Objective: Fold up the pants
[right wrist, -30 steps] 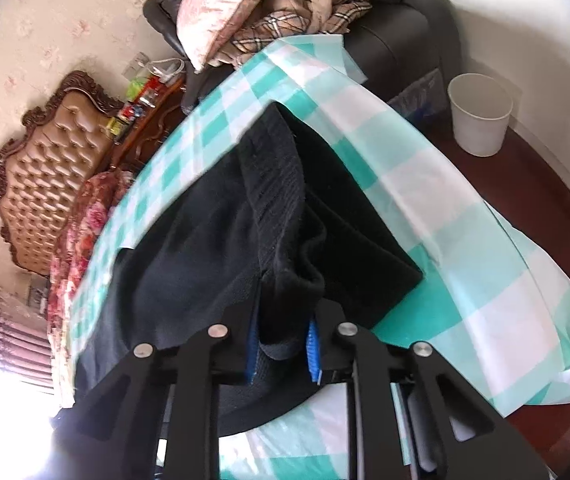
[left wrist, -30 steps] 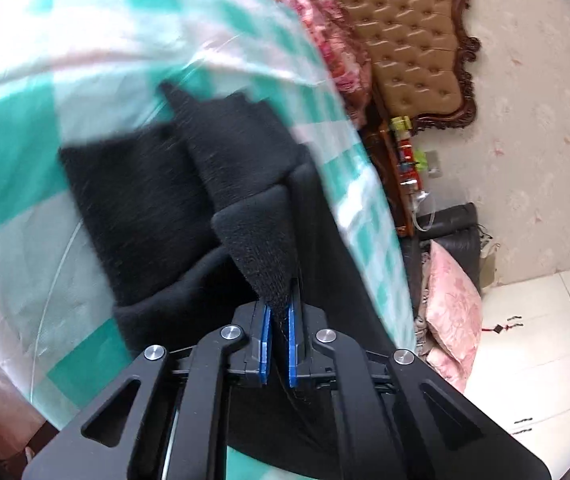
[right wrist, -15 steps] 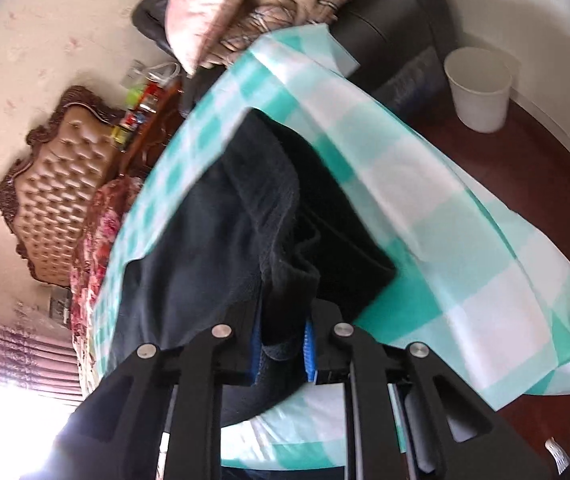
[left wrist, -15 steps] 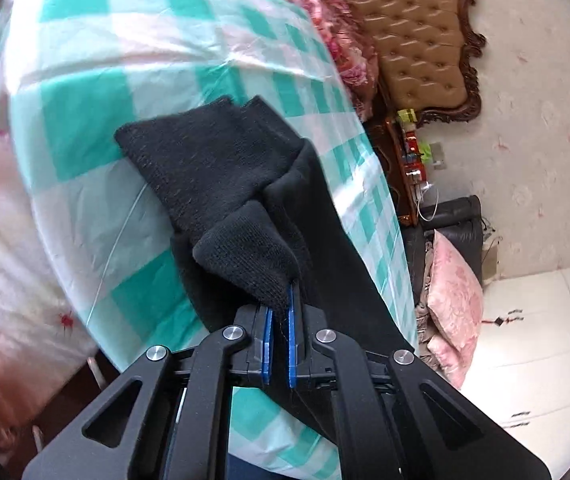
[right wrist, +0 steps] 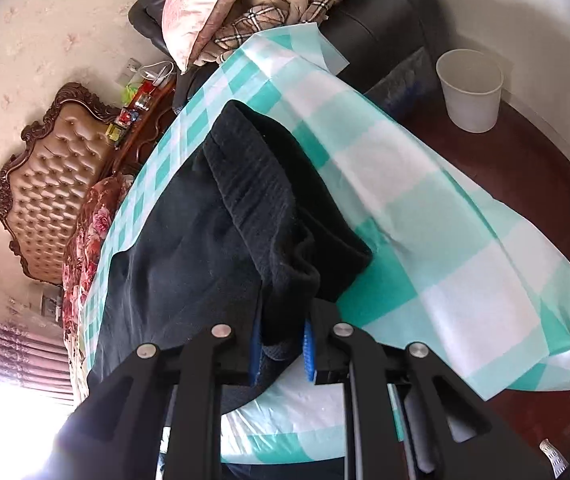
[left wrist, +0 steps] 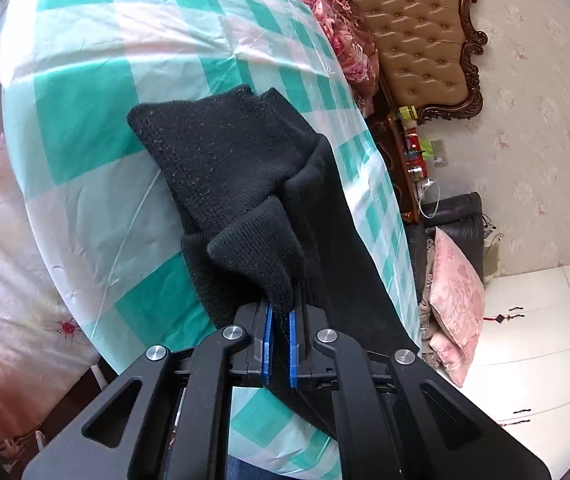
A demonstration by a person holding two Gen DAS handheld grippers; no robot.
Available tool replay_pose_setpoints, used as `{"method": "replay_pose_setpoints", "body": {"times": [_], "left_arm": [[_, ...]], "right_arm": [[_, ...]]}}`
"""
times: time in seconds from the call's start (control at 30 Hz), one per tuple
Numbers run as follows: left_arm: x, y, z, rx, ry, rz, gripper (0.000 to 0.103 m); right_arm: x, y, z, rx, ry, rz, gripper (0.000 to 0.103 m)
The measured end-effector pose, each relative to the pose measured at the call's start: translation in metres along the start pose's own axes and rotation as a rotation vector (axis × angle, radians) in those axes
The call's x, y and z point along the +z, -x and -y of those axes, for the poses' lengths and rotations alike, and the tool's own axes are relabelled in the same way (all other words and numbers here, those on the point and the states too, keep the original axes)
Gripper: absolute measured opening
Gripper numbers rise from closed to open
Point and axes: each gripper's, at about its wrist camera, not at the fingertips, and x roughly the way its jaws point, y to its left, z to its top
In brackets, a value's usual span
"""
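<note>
Pants (left wrist: 245,168) were pinched in both my tongs: the left gripper (left wrist: 279,344) clamped a knit cuff, the right gripper (right wrist: 283,344) a thick bunched edge. They lay partly doubled over on the checked cloth (left wrist: 85,92), so I judged the fold begun but not yet laid flat.

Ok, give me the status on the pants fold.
Done: black pants lie doubled on the checked cloth. In hand: left gripper pinches a knit edge, right gripper clamps a thicker bunch. Left: lay both edges down and release.
</note>
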Motion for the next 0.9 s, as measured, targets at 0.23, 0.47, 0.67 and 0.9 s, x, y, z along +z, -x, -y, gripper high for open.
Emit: {"method": "replay_pose_setpoints", "body": {"times": [0.23, 0.47, 0.67, 0.9], "left_arm": [[0.017, 0.005, -0.020, -0.062, 0.077, 0.007, 0.024], [0.019, 0.008, 0.007, 0.043, -0.050, 0.053, 0.001], [0.017, 0.001, 0.041, 0.231, -0.253, 0.085, 0.007], [0.012, 0.018, 0.016, 0.277, -0.199, 0.137, 0.055]], "right_arm": [[-0.005, -0.007, -0.008, -0.072, 0.066, 0.017, 0.021], [-0.007, -0.008, -0.012, -0.104, 0.099, 0.029, 0.022], [-0.009, -0.008, -0.013, -0.119, 0.121, 0.040, 0.023], [-0.007, -0.006, -0.011, -0.136, 0.114, 0.044, 0.033]]}}
